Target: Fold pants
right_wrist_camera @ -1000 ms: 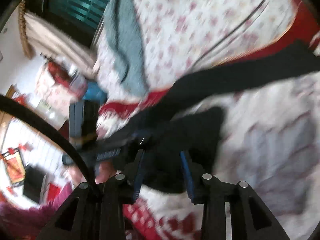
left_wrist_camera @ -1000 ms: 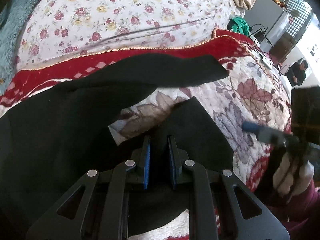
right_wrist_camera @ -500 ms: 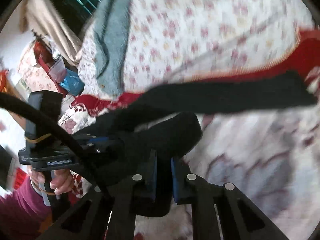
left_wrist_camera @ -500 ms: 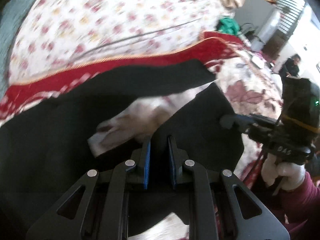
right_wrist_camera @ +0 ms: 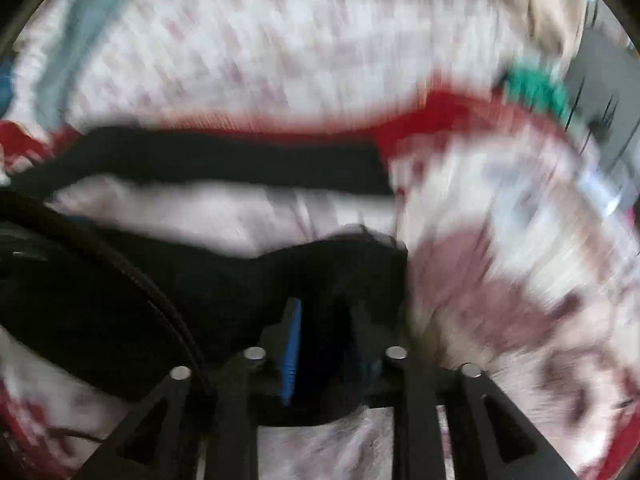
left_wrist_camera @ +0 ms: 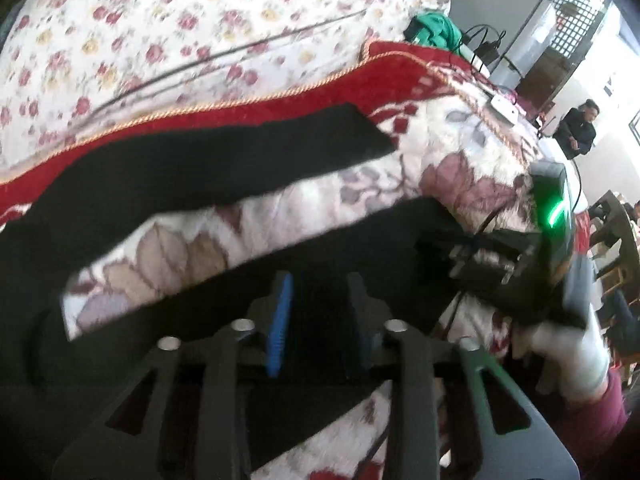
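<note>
My left tongs (left_wrist_camera: pixel 320 316) are opening over the near leg of the black pants (left_wrist_camera: pixel 224 172) on the bed (left_wrist_camera: pixel 460 160); my right tongs (right_wrist_camera: pixel 326 344) open likewise, cloth between. I'd release both ends together, keeping edges aligned.

Left claw (left_wrist_camera: pixel 320 292): black frame of angular, triangulated struts with open cut-outs, four round silver screw heads across the linkage, ribbed blue pads (left_wrist_camera: pixel 280 324) on the inner faces of both fingers. Right claw (right_wrist_camera: pixel 324 320): same black build, same silver screws, same blue pads; a black braided cable (right_wrist_camera: pixel 132 276) crosses its view. Its black housing shows a green light. Right hand (left_wrist_camera: pixel 568 352): white glove, maroon sleeve (left_wrist_camera: pixel 592 420).
</note>
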`<state>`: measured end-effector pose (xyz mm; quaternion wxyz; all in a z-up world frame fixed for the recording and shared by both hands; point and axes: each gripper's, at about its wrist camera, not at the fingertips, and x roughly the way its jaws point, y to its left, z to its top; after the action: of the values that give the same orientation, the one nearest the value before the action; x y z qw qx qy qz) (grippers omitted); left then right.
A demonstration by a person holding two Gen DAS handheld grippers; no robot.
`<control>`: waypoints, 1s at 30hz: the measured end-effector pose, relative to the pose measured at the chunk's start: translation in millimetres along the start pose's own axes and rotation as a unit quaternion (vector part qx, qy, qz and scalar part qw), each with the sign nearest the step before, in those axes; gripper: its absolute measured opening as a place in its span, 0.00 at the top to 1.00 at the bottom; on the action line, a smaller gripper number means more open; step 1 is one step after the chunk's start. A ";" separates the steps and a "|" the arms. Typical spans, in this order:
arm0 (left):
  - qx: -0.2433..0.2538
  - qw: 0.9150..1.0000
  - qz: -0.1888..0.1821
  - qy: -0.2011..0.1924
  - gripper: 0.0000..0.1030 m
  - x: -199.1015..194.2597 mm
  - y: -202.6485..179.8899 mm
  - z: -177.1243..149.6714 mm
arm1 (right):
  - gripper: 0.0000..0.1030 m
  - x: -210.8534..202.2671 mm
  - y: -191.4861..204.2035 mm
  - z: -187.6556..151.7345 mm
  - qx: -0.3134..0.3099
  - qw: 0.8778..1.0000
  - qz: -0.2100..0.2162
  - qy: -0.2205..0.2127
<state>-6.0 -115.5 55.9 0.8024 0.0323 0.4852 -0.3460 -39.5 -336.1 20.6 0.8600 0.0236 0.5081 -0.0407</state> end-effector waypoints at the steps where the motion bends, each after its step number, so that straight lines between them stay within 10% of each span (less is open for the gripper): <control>1: 0.005 1.000 0.006 -0.001 0.70 -2.7 1.4 -4.1 | 0.78 -8.8 -12.1 1.8 0.031 0.999 0.027 -0.012; 15: -0.027 0.998 0.052 -0.031 0.67 -39.1 32.8 -49.6 | 0.76 -48.5 -55.7 -11.3 0.125 0.988 0.085 -0.026; 26: -0.021 0.999 0.004 -0.040 0.67 -15.4 -7.2 -33.8 | 0.69 -28.5 -73.0 -49.9 0.300 0.926 0.228 0.032; 30: -0.007 0.999 -0.019 -0.031 0.67 4.2 -33.5 -16.9 | 0.69 -21.2 -66.7 -49.9 0.287 0.939 0.187 0.029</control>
<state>-37.2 -136.6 53.1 0.8107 0.0067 0.4627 -0.3588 -99.5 -397.5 15.2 0.7936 0.3652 0.4861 -0.0224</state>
